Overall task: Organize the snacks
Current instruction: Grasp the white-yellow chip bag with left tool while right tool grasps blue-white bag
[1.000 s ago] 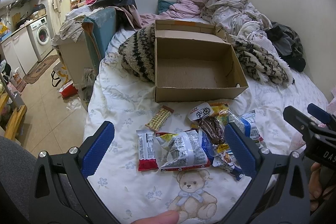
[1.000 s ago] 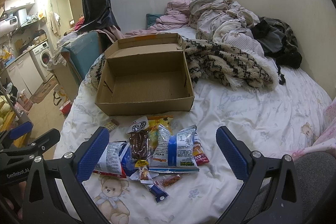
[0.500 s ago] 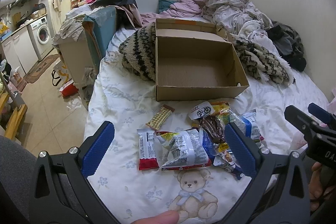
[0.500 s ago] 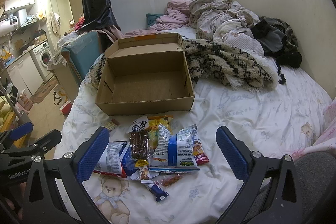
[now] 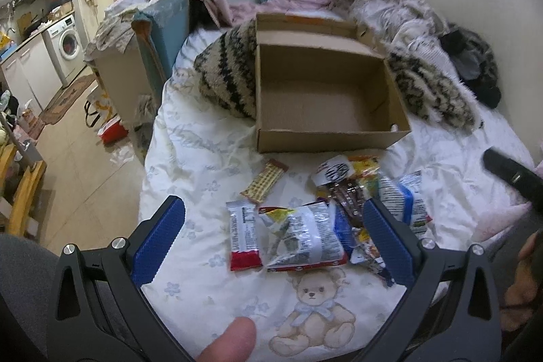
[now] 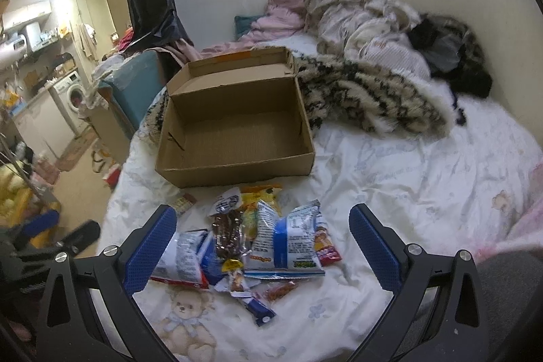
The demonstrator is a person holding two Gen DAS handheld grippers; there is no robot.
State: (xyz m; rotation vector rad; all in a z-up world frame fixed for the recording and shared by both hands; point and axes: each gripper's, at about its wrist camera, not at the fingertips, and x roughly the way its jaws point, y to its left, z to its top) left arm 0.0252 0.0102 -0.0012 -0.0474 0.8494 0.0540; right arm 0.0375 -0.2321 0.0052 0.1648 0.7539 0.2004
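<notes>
Blue-padded grippers (image 5: 276, 241) (image 6: 263, 251) wide, empty

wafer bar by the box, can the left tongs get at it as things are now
Probably yes. The wafer bar lies alone on the sheet, apart from the snack pile and just short of the cardboard box. The left tongs are open with nothing between them, and nothing covers the bar.

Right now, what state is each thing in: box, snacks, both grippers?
Cardboard box: open, lid folded back, nothing inside.
Snack pile: loose on the bedsheet in front of the box, packets overlapping.
Wafer bar: lying apart, left of the pile.
Red-ended packet: flat on the sheet, beside the pile.
Left gripper: open, holding nothing.
Right gripper: open, holding nothing.
</notes>
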